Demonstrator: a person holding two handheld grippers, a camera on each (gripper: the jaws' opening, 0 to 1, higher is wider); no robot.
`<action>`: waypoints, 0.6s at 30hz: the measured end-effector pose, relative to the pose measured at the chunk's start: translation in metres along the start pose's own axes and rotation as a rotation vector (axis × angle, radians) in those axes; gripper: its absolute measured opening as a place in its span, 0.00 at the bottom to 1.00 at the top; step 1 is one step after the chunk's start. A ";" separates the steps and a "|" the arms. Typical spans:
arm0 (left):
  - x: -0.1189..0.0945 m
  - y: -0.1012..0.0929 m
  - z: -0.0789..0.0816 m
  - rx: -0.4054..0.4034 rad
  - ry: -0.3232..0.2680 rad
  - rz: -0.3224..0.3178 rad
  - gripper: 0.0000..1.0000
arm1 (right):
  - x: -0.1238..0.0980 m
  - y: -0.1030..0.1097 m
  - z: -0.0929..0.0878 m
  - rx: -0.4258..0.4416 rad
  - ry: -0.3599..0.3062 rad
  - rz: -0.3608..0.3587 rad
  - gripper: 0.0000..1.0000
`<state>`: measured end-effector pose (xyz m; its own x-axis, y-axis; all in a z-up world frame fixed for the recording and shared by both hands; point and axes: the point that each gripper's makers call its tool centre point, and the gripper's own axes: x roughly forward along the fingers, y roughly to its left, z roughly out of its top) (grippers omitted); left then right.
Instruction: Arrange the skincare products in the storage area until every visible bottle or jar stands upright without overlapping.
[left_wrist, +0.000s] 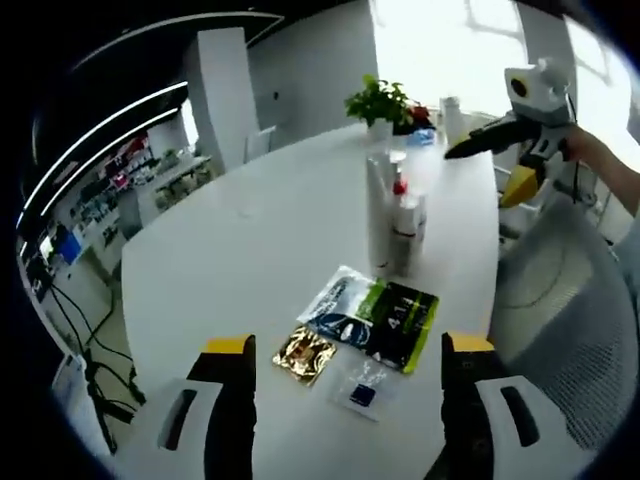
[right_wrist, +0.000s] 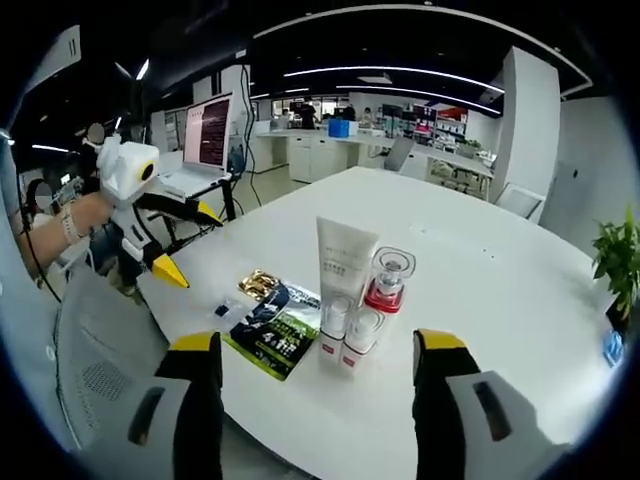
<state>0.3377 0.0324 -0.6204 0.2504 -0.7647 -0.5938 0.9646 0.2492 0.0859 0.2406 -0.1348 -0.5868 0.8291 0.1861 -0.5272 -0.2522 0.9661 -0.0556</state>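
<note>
Straight ahead of our right gripper (right_wrist: 317, 365), just past its wide-apart, empty jaws, the skincare products stand in one tight cluster on the white table (right_wrist: 480, 260): a tall white tube (right_wrist: 343, 262) with its long axis vertical, a clear jar with a red band (right_wrist: 386, 280) touching its side, and two small white bottles (right_wrist: 350, 330) in front, nearest the jaws. From this view they all look upright, though they crowd each other and we cannot tell whether any lean together. We judge the right gripper the nearer one, so any spreading out falls to it.

From our left gripper (left_wrist: 345, 375), whose jaws are likewise parted and hold nothing, the same cluster (left_wrist: 395, 215) lies farther off, beyond a spread of flat sachets: a dark green packet (left_wrist: 375, 315), a gold foil packet (left_wrist: 303, 352) and a small clear packet (left_wrist: 364, 385). The sachets lie between this gripper and the bottles, so reaching over them risks dragging one.

Bare tabletop opens widely on the far side of the cluster and towards the potted plant (left_wrist: 378, 100); the near table edge lies close under the right gripper, so we would move bottles away from it, not towards it
</note>
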 end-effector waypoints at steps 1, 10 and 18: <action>-0.002 0.000 0.002 -0.003 -0.008 0.005 0.77 | 0.000 0.000 0.000 0.000 -0.002 -0.001 0.81; -0.017 0.000 0.003 -0.035 -0.027 0.041 0.88 | 0.000 0.000 0.005 -0.038 -0.018 -0.023 0.88; -0.029 -0.006 0.004 -0.060 -0.059 0.057 0.92 | -0.002 0.000 0.006 -0.044 -0.024 -0.034 0.93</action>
<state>0.3245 0.0503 -0.6003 0.3113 -0.7816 -0.5406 0.9424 0.3273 0.0695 0.2420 -0.1340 -0.5803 0.8491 0.1582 -0.5040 -0.2451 0.9632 -0.1106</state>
